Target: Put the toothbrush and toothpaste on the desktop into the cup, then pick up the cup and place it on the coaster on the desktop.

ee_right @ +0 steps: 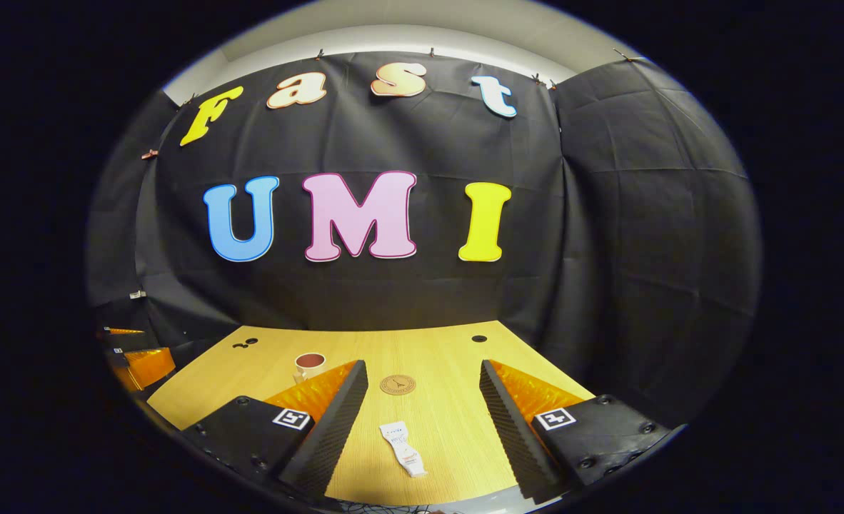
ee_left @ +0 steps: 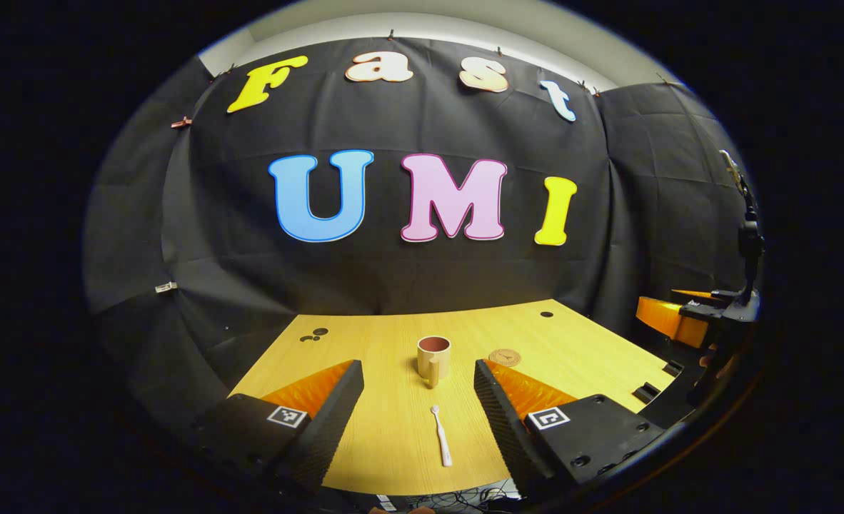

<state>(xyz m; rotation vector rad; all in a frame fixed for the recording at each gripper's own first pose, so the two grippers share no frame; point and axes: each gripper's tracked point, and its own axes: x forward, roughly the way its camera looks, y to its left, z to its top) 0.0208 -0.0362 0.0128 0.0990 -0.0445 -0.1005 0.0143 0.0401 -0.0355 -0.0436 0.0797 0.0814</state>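
A white toothbrush (ee_left: 440,435) lies on the wooden desktop (ee_left: 593,343), lengthwise between the fingers of my left gripper (ee_left: 418,378), which is open and held above the near edge. Beyond it stands a tan cup (ee_left: 433,357) with a dark red inside, its handle toward me. A round brown coaster (ee_left: 505,357) lies to the cup's right. In the right gripper view a white toothpaste tube (ee_right: 403,438) lies between the fingers of my open right gripper (ee_right: 422,378). The coaster (ee_right: 398,385) sits past it and the cup (ee_right: 309,366) peeks out behind the left finger.
The desktop (ee_right: 450,350) has small dark holes near its far edge, and black cloth walls close it in at the back and sides. The other gripper (ee_left: 707,314) hovers at the table's right in the left gripper view, and its counterpart (ee_right: 133,357) at the far left in the right gripper view.
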